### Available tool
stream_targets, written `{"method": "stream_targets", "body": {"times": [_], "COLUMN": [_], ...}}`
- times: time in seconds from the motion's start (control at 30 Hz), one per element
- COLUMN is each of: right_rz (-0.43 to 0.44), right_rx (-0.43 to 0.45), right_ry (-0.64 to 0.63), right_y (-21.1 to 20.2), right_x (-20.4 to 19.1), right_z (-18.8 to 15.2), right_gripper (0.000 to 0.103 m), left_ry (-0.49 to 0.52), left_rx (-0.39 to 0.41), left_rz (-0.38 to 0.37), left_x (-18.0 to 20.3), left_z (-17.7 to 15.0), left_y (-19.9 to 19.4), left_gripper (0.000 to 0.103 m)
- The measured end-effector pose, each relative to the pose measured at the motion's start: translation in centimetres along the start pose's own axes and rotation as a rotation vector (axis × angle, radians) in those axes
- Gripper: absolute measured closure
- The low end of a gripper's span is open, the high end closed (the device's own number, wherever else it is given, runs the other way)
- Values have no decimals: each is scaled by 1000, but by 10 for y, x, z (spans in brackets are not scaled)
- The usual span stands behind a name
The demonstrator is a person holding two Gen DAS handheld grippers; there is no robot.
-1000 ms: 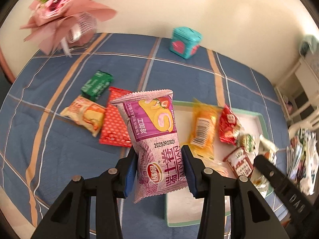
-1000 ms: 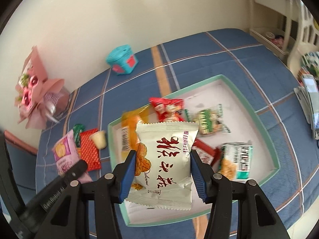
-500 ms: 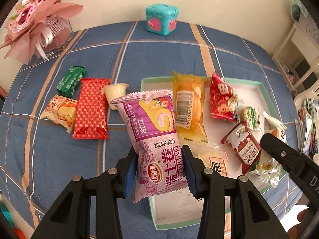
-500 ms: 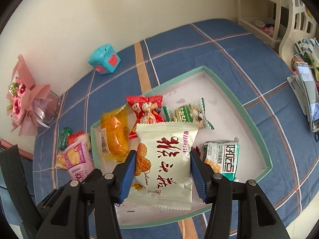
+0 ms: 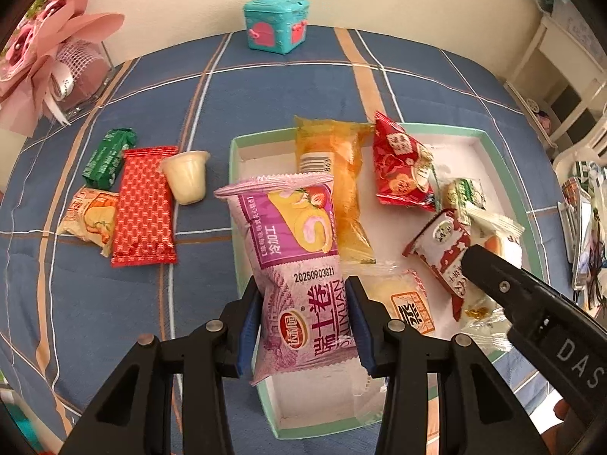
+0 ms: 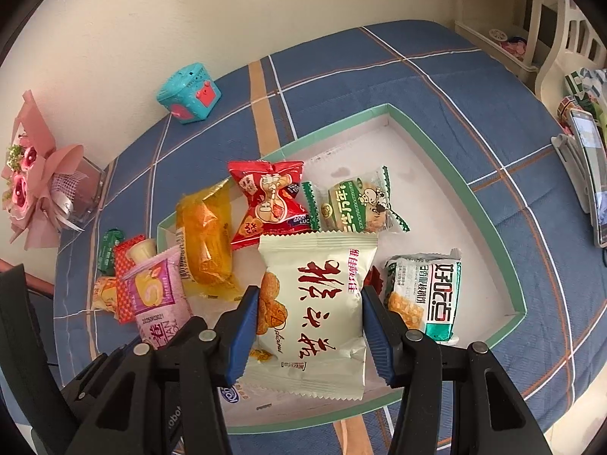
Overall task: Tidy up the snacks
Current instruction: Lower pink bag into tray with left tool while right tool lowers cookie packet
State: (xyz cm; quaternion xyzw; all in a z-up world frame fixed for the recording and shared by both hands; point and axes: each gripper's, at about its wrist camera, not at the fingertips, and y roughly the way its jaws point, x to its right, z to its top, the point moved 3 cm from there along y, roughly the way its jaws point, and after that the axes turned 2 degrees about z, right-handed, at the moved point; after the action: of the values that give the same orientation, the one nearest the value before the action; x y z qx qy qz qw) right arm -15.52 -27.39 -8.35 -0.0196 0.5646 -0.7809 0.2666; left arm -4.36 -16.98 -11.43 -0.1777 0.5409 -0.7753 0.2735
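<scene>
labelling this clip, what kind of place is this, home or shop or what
Most likely a home room. A blue plaid tablecloth covers the table, a pink wrapped bouquet and a teal toy chest sit by the wall, and white household furniture stands alongside.

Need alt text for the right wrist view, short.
The right gripper holds a cream snack packet over a green-rimmed tray that holds red, orange and green snack packs. The left gripper's purple packet shows at left, on a blue plaid tablecloth.
</scene>
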Motion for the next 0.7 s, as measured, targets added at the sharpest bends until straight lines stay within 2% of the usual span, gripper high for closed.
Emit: {"method": "stream_targets", "body": {"times": [0.13,0.5,0.7], "right_rz": [-4,-19,-16], "right_rx": [-6,-5,18], "right_ry": [6,9,2], "right_y": [2,4,-3], "right_x": [1,2,-1], "right_z": [-1,1,1], "right_gripper": [47,46,46], "left_ry": [11,20,-13], "left_rx": [-16,-34,-36], "left_rz": [-35,-48,-62], "left_x": [8,14,4], "left_z": [-1,0,4], "left_y": [3,8,1], "left_gripper": [58,58,49]}}
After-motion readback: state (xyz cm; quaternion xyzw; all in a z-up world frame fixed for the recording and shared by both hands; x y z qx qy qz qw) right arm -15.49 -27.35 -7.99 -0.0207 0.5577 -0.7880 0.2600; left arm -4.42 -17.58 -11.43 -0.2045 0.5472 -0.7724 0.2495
